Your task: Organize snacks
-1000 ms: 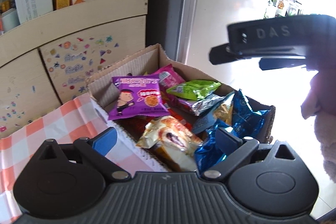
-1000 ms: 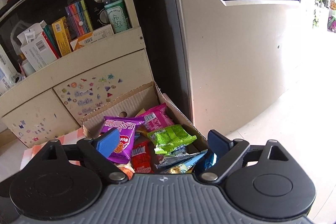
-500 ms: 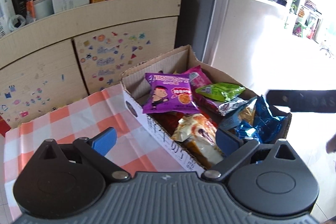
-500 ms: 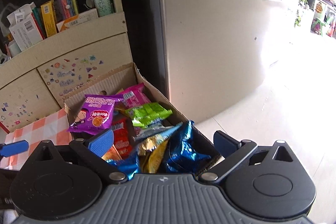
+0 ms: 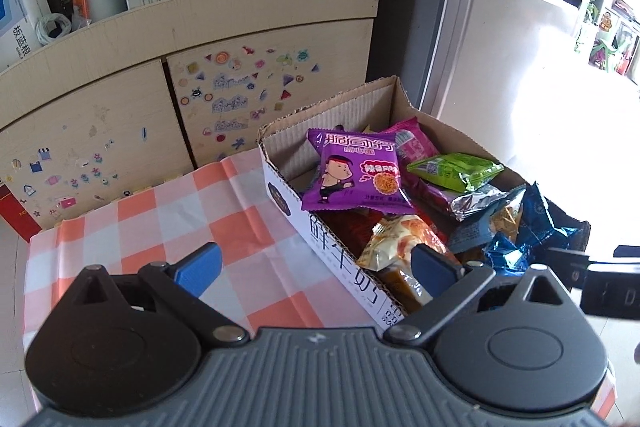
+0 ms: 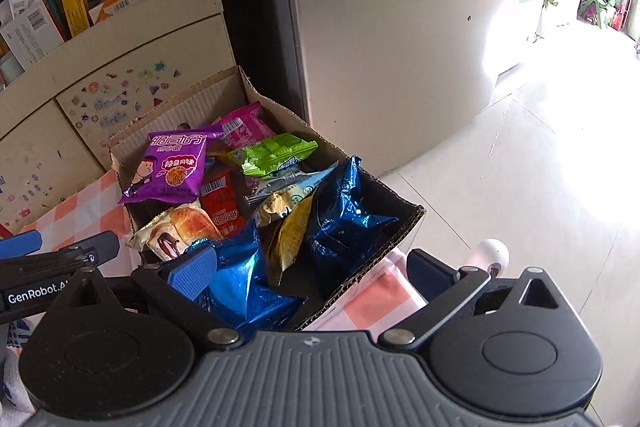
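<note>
Snacks, assorted packets: we found them all lying loose in one open cardboard box (image 5: 280, 187) that stood on the desk (image 5: 160, 219), on an orange-and-white checked cloth, beside a stickered cabinet (image 5: 100, 99) and a pale fridge (image 6: 400, 47).

Position relative to our grippers: the box's long axis ran away from us and slightly leftward. The right gripper (image 6: 312, 279) hung directly over the box's near end, fingers spread wide and holding nothing. The left gripper (image 5: 316, 267) was also spread and empty; it straddled the box's left wall, one finger over bare cloth, the other over the packets. We judged the right gripper the nearer to the near-end packets.

Contents, near to far:
- two blue foil packets (image 6: 248, 279), crumpled, at the near end, one just beside the right gripper's left finger;
- a yellow packet (image 6: 292, 231) standing on edge between them;
- a clear-wrapped pastry (image 6: 180, 227) against the left wall;
- a red packet (image 6: 220, 203), partly covered;
- a silver-ended packet (image 5: 472, 199);
- a purple noodle packet (image 5: 356, 171) lying flat on top;
- a green packet (image 5: 452, 169);
- a pink packet (image 5: 412, 143) at the far end.

No snack lay on the cloth in either view. We could not tell whether this heap was the sorted result or a pile awaiting sorting; the scene fitted both.
</note>
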A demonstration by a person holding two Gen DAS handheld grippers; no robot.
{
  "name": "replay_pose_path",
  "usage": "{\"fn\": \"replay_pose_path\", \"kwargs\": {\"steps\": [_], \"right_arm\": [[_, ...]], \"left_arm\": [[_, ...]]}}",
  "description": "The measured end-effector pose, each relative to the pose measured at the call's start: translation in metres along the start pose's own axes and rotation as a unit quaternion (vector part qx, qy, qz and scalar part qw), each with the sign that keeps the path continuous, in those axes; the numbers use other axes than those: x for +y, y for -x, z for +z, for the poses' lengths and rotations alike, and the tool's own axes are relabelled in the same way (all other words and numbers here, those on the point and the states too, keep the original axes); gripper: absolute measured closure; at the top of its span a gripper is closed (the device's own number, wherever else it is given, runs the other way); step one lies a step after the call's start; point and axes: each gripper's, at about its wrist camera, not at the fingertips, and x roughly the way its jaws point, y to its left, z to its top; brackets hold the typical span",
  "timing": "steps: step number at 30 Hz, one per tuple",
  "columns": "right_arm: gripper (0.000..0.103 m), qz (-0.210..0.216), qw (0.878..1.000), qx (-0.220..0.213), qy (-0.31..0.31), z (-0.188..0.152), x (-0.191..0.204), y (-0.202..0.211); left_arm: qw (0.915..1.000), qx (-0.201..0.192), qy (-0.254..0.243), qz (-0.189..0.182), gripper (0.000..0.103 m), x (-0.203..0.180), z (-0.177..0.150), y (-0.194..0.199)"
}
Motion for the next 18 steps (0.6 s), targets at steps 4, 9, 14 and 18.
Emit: {"fn": "replay_pose_path", "kwargs": {"steps": [4,9,14,18], "right_arm": [[0.0,-0.013,1.0,0.013,0.005,0.0,0.005,-0.007],[0.0,-0.02,1.0,0.015,0.005,0.002,0.007,-0.009],[0.0,-0.028,0.999,0.019,0.002,0.004,0.007,-0.014],[0.0,-0.036,0.999,0.019,0.004,0.005,0.009,-0.015]], "left_arm": [[0.9999,0.013,0.004,0.009,0.002,-0.002,0.003,-0.007],[0.9997,0.021,0.003,0.015,0.002,-0.004,0.003,-0.013],[0.9994,0.024,-0.007,0.026,0.002,-0.007,0.004,-0.016],[0.9991,0.029,-0.01,0.028,0.002,-0.008,0.004,-0.019]]}}
